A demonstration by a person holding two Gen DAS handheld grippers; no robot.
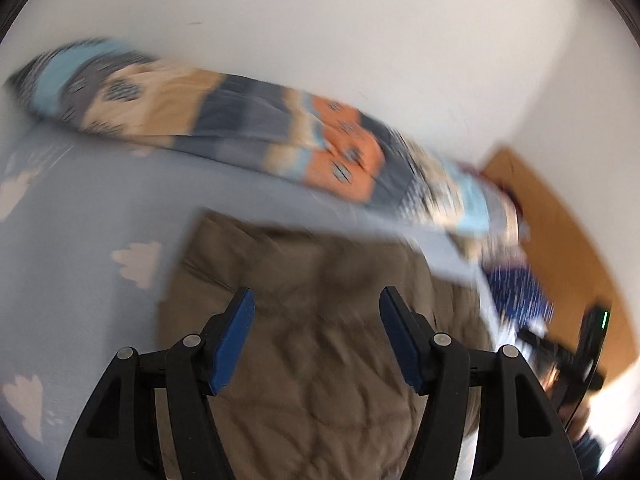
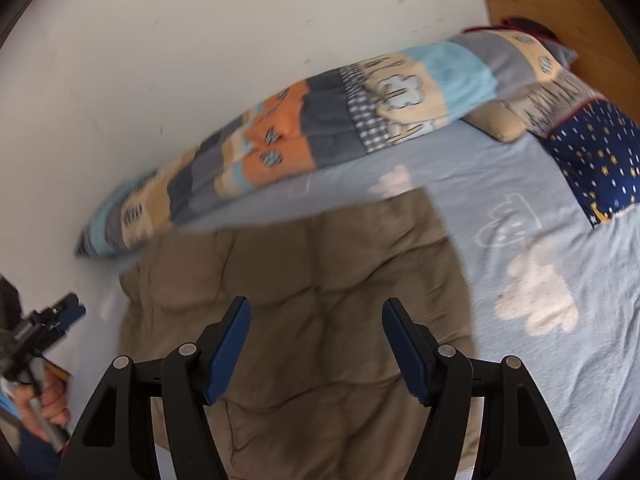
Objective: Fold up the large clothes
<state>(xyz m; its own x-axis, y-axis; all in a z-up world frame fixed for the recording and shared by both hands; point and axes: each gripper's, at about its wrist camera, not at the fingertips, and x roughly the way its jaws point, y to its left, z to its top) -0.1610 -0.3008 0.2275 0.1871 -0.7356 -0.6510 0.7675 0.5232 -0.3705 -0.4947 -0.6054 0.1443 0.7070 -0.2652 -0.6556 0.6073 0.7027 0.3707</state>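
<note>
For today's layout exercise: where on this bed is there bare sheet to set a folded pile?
Bare sheet lies between the brown quilted garment and the navy star pillow. Along the wall it is crowded by the patchwork duvet; a tan cushion and pillows fill the head end.

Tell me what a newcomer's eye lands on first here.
First, the brown quilted garment lying flat on the light-blue bed sheet, directly beyond both open grippers. Next, the bright patchwork blanket bunched along the white wall.

One brown quilted garment [image 2: 296, 296], two tongs [image 1: 316, 340] [image 2: 316, 340], one patchwork blanket [image 2: 280, 136].
</note>
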